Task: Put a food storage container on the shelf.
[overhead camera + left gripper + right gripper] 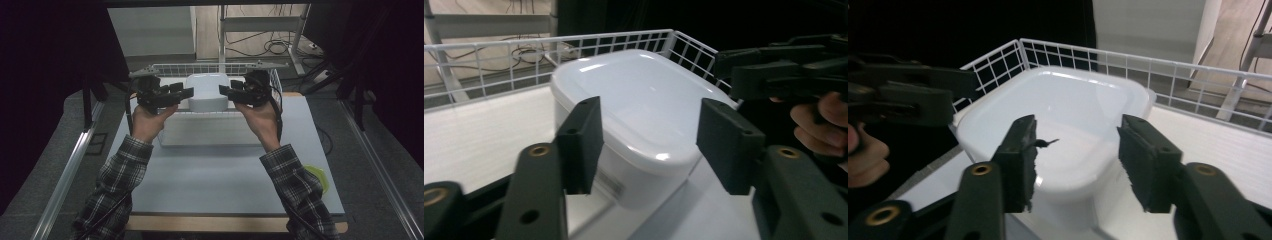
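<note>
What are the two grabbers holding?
Nothing. The left gripper and right gripper stand open at opposite ends of the white lidded box, not pressing on it.

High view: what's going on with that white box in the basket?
A person holds a hand-held gripper in each hand, one on either side of the white lidded container that sits in the white wire basket. The left hand-held gripper and right hand-held gripper point at its opposite ends with jaws open. Neither has closed on it; the lid is on.
</note>
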Action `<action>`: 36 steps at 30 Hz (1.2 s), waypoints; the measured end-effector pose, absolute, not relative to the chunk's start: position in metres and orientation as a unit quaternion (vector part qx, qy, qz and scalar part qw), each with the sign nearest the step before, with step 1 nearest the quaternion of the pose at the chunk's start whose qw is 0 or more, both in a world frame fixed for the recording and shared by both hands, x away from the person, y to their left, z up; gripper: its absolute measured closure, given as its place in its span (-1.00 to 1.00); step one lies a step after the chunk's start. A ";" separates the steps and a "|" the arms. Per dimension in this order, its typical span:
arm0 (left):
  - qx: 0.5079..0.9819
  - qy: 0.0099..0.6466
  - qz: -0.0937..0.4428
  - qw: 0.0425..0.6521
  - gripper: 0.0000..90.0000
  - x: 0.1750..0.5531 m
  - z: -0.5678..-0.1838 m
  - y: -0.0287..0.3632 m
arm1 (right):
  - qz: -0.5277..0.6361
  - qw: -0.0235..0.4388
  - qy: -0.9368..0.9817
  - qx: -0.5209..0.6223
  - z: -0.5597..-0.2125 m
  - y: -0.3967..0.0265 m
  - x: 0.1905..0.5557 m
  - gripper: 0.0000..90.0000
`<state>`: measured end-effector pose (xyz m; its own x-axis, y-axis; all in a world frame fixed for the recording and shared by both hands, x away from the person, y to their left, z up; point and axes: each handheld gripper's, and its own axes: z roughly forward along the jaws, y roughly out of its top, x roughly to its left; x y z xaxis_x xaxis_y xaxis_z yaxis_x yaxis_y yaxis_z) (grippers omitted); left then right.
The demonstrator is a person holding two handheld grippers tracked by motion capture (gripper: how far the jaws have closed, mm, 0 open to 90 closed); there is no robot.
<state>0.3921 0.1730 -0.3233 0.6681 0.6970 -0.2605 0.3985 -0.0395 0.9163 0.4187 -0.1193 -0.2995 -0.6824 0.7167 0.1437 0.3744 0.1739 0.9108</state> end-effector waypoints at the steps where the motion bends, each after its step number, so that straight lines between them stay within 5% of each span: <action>1: 0.711 0.383 0.139 0.573 0.11 0.386 -0.324 0.173 | 0.529 0.165 0.750 0.362 -0.301 -0.122 0.415 0.23; 11: 0.738 0.359 0.142 0.553 0.96 0.358 -0.354 0.163 | 0.535 0.121 0.758 0.353 -0.331 -0.140 0.398 0.99; 36: 0.732 0.388 0.144 0.542 0.98 0.396 -0.365 0.153 | 0.515 0.122 0.777 0.340 -0.344 -0.115 0.415 0.99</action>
<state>0.3956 0.1527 -0.3647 0.6579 0.7234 -0.2095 0.4115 -0.1122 0.9045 0.4155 -0.1151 -0.3438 -0.7394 0.6538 0.1609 0.4028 0.2380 0.8838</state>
